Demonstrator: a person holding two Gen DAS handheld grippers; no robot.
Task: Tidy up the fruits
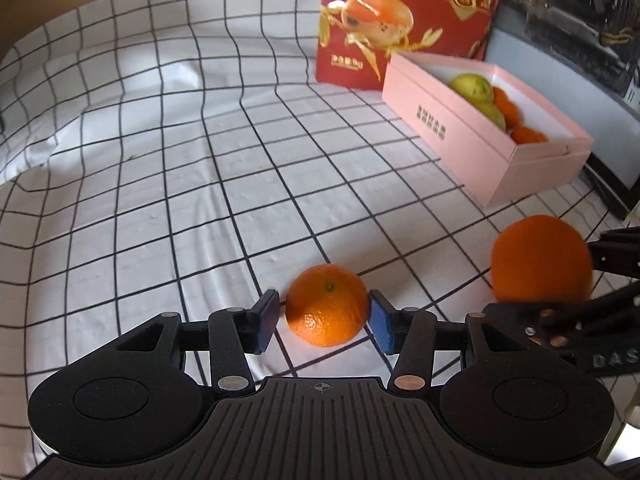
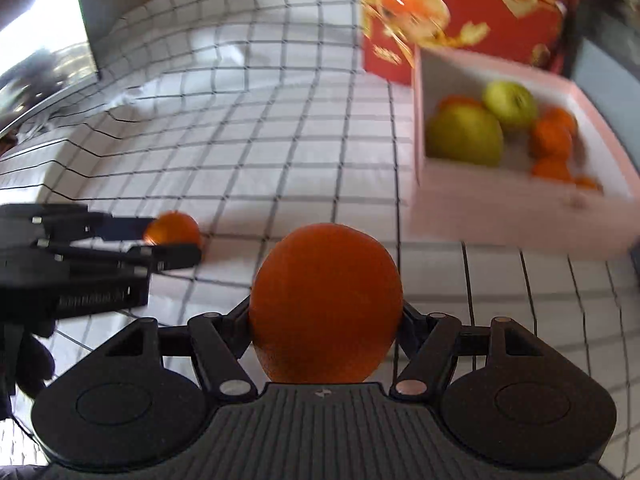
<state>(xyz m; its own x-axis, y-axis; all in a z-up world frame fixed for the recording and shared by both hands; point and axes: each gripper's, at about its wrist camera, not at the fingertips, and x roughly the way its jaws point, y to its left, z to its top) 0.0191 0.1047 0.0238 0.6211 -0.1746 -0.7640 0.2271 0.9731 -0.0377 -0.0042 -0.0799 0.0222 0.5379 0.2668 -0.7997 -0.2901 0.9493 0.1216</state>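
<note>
A small mandarin (image 1: pixel 327 304) rests on the checked cloth (image 1: pixel 160 160) between the blue pads of my left gripper (image 1: pixel 324 314). That gripper is open, with a thin gap showing at the left pad (image 1: pixel 266 326). My right gripper (image 2: pixel 326 320) is shut on a large orange (image 2: pixel 326 304) and holds it off the cloth. The same orange (image 1: pixel 542 258) appears at the right of the left wrist view. The right wrist view shows the left gripper (image 2: pixel 168 238) around the mandarin (image 2: pixel 176 226). An open pink box (image 1: pixel 472 148) holds green fruits (image 1: pixel 472 86) and mandarins (image 1: pixel 528 134).
A tall red carton (image 1: pixel 400 20) printed with mandarins stands behind the pink box (image 2: pixel 500 216). The checked cloth lies wrinkled toward the far left. A dark screen-like panel (image 2: pixel 84 20) stands at the far left, and a dark framed panel (image 1: pixel 580 20) borders the right.
</note>
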